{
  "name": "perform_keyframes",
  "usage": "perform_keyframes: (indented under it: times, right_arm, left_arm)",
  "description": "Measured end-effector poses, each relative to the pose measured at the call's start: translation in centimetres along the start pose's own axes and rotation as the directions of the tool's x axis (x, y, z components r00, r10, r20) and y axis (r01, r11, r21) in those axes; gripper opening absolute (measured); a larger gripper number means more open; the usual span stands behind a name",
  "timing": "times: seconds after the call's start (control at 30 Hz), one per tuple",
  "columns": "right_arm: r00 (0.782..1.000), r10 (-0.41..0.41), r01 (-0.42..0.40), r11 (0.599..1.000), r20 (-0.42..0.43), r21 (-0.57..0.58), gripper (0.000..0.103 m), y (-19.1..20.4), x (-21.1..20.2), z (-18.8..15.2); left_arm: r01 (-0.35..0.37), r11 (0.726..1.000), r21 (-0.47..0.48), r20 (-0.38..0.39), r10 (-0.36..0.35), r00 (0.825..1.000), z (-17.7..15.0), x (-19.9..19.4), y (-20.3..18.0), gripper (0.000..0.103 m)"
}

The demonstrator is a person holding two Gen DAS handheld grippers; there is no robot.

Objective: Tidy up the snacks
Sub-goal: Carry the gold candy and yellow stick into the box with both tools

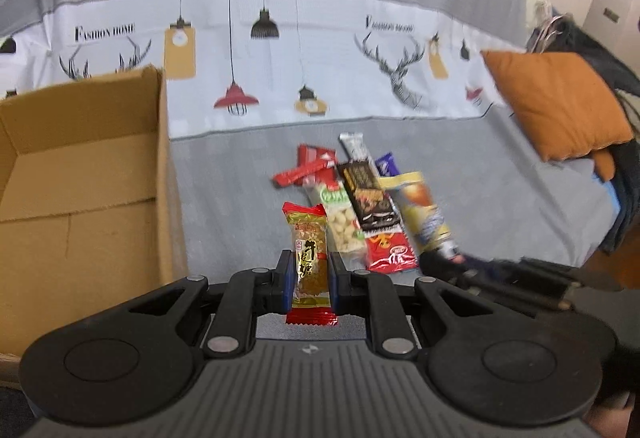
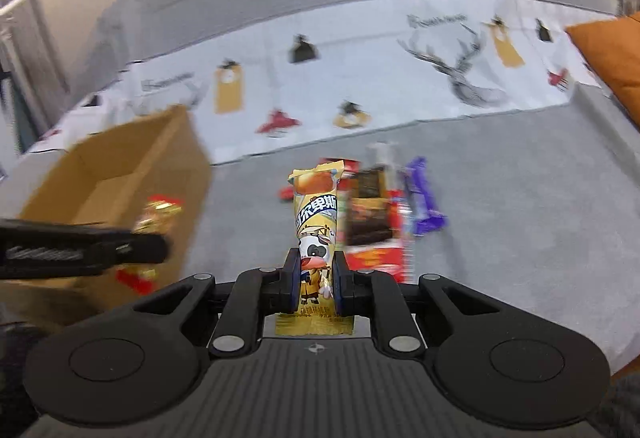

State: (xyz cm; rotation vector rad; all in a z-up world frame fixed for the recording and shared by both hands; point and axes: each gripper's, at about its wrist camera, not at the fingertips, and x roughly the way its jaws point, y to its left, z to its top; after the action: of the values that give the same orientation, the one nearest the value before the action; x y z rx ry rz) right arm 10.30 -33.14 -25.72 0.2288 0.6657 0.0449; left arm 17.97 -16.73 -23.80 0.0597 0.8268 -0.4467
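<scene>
My left gripper (image 1: 309, 270) is shut on a red-and-gold nougat candy bar (image 1: 309, 258), held upright to the right of the open cardboard box (image 1: 80, 174). My right gripper (image 2: 317, 274) is shut on a yellow snack pack with a cartoon cow (image 2: 316, 222), held above the sofa seat. A pile of several snacks (image 1: 360, 202) lies on the grey seat ahead: red packs, a peanut pack, a dark chocolate bar, a purple bar. The pile also shows in the right wrist view (image 2: 380, 206). The left gripper (image 2: 80, 250) with its candy shows blurred in front of the box (image 2: 120, 174).
A grey sofa cover (image 1: 500, 198) with a white printed band (image 1: 280, 58) runs along the back. An orange cushion (image 1: 560, 102) leans at the right, with dark clothes behind it. The right gripper shows blurred at the lower right of the left wrist view (image 1: 500, 270).
</scene>
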Motion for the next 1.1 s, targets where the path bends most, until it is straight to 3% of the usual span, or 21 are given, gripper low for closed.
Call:
perform_keyframes:
  times: [0.27,0.37,0.57,0.7,0.83,0.93,1.0,1.1]
  right_arm:
    - [0.992,0.123,-0.118,0.986,0.035,-0.122,0.016,7.9,-2.2,2.7]
    - [0.987,0.155,-0.144,0.973,0.044,-0.182,0.016,10.8,-2.5,3.5]
    - [0.973,0.226,-0.207,0.944,0.046,-0.258,0.016,16.4,-3.6,4.8]
    - [0.96,0.265,-0.222,0.914,0.086,-0.339,0.016,20.6,-5.3,6.1]
    - [0.932,0.325,-0.226,0.867,0.161,-0.444,0.016,24.9,-8.2,7.3]
    - [0.912,0.373,-0.264,0.853,0.171,-0.45,0.016,26.4,-9.0,8.5]
    - [0.909,0.384,-0.28,0.852,0.164,-0.444,0.016,26.9,-8.7,9.0]
    - [0.916,0.375,-0.281,0.852,0.142,-0.442,0.016,27.2,-6.5,9.1]
  left_arm:
    - [-0.064,0.998,0.014,0.108,0.062,0.992,-0.2,-5.6,3.5,0.018]
    - [-0.043,0.997,-0.065,0.122,0.051,0.991,-0.3,-7.1,6.6,0.018]
    - [-0.095,0.982,-0.161,0.187,0.124,0.974,0.4,-11.7,11.5,0.018]
    - [-0.118,0.979,-0.165,0.285,0.162,0.945,1.1,-16.3,13.5,0.018]
    - [-0.183,0.974,-0.132,0.426,0.222,0.877,1.7,-21.3,13.2,0.018]
    - [-0.174,0.974,-0.145,0.478,0.223,0.85,2.1,-23.4,13.4,0.018]
    - [-0.17,0.972,-0.16,0.489,0.227,0.842,1.8,-23.6,13.8,0.018]
    - [-0.168,0.969,-0.18,0.467,0.235,0.853,1.4,-22.5,15.1,0.018]
